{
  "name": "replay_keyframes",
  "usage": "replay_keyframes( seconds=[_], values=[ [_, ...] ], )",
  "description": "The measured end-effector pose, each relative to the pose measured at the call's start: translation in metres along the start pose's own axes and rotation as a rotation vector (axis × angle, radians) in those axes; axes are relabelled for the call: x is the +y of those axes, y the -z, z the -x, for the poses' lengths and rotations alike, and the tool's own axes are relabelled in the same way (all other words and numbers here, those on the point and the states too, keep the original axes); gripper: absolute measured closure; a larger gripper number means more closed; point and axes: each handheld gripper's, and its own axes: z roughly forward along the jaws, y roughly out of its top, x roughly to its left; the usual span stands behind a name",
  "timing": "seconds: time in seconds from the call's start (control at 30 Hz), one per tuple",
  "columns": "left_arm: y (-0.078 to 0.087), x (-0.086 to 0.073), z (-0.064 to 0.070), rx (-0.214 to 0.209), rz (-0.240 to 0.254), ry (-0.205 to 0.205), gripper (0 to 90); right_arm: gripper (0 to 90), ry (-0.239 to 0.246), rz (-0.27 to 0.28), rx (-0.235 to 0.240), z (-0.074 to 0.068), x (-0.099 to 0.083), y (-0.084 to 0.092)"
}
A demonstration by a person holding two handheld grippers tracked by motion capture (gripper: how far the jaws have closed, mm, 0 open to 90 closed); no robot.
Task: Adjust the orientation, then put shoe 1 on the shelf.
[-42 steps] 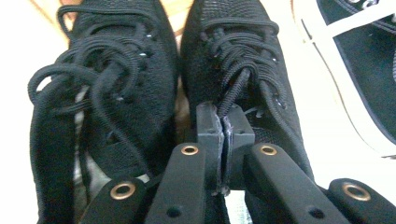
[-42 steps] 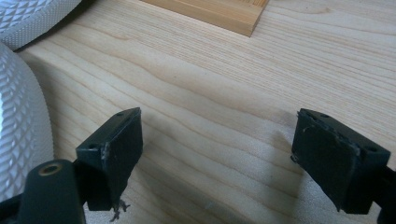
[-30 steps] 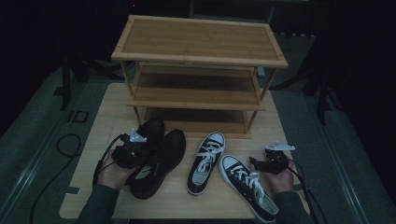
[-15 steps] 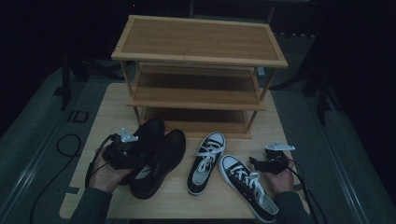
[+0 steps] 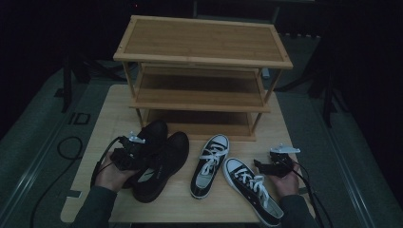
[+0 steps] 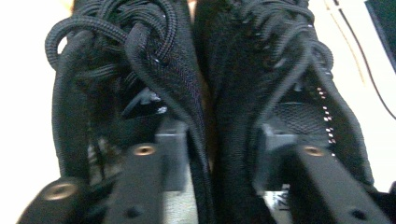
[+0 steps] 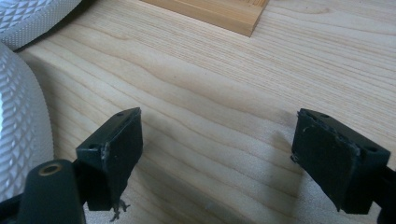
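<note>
While our right gripper (image 5: 264, 166) rests with its jaws wide apart over the bare table (image 5: 114, 109), beside the white-toed sneakers (image 5: 209, 159), our left gripper (image 5: 130, 154) is at the black shoes (image 5: 161, 161). These two shoes lie side by side at the front left of the table, just before the wooden rack (image 5: 202, 52). One jaw sits inside each shoe. The jaws have just been closing, and they pinch the two inner sides together.
</note>
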Motion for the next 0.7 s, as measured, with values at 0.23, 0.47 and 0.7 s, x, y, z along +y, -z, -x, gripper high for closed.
replay_keyframes(
  seconds=[0.23,0.47,0.7],
  values=[
    [0.0001,-0.0009,-0.0013,-0.009,0.006,0.016,83.4,16.0,0.0,0.0,0.0,0.0,0.0,0.0],
    [0.0008,-0.0016,-0.0004,0.001,0.012,0.008,84.9,15.9,0.0,-0.001,0.0,0.0,0.0,0.0],
    [0.0013,-0.0026,-0.0002,0.004,0.026,0.016,85.2,15.9,0.0,0.0,0.0,0.0001,0.0,0.0]
  ],
)
